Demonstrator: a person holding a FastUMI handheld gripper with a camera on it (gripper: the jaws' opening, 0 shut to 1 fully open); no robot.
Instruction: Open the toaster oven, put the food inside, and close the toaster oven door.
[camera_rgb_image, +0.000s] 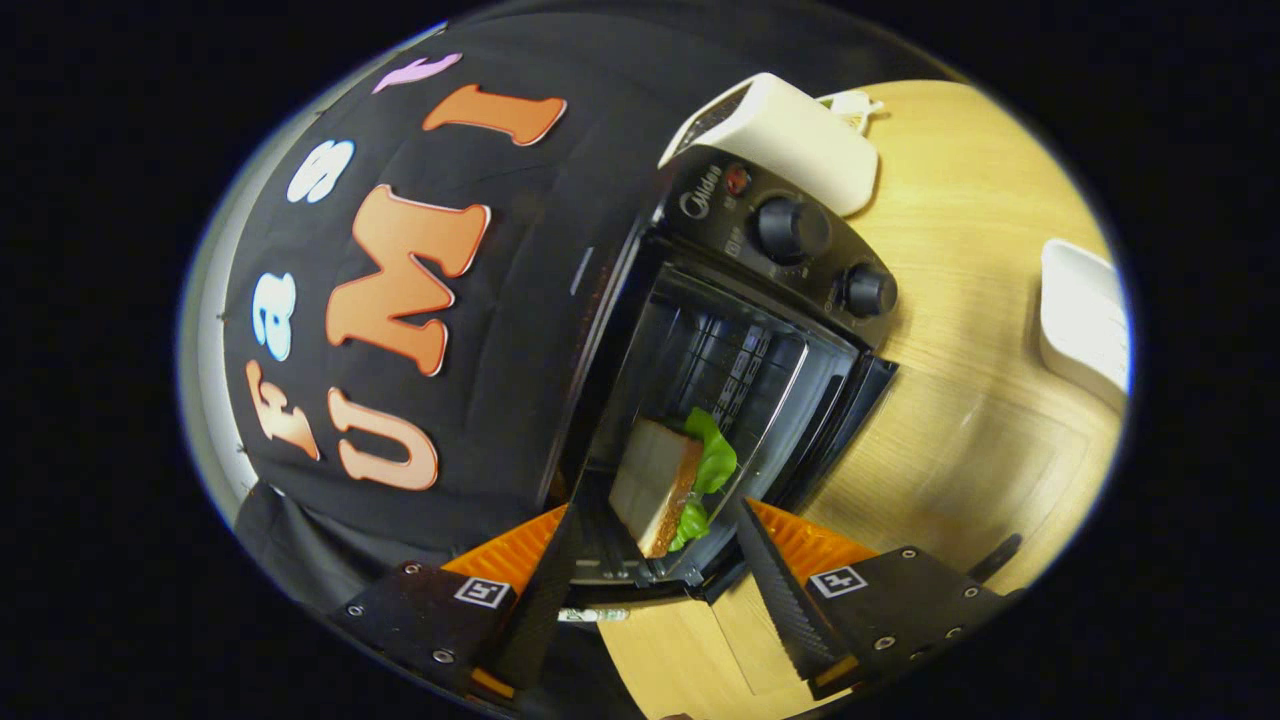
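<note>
The hand-held gripper (655, 590) is rolled sharply to one side, so the black toaster oven with two round knobs (790, 250) appears tilted; that roll looks like a wrist turn made to match the hinged glass door (700, 420). Its two dark ribbed fingers (545, 600) stand apart, one on each side of the door's lower edge, and they seem to straddle the handle bar there; whether both pads actually press on it I cannot tell. The door stands partly open, and through its glass shows the food, a pale square sandwich with a toasted brown edge and green lettuce leaves (665, 485), sitting just ahead of the fingers and apparently already inside the cavity or at its mouth, before the dark ribbed back wall. Judging from this, the loading is done and the hold on the door edge serves to swing it shut. The oven rests on a light wooden table (960, 400). A white boxy appliance (790, 130) stands just behind the oven, touching or nearly so, and a white rectangular tray (1085, 310) lies well apart toward the far side of the table. Black cloth forms the booth's wall beyond.
</note>
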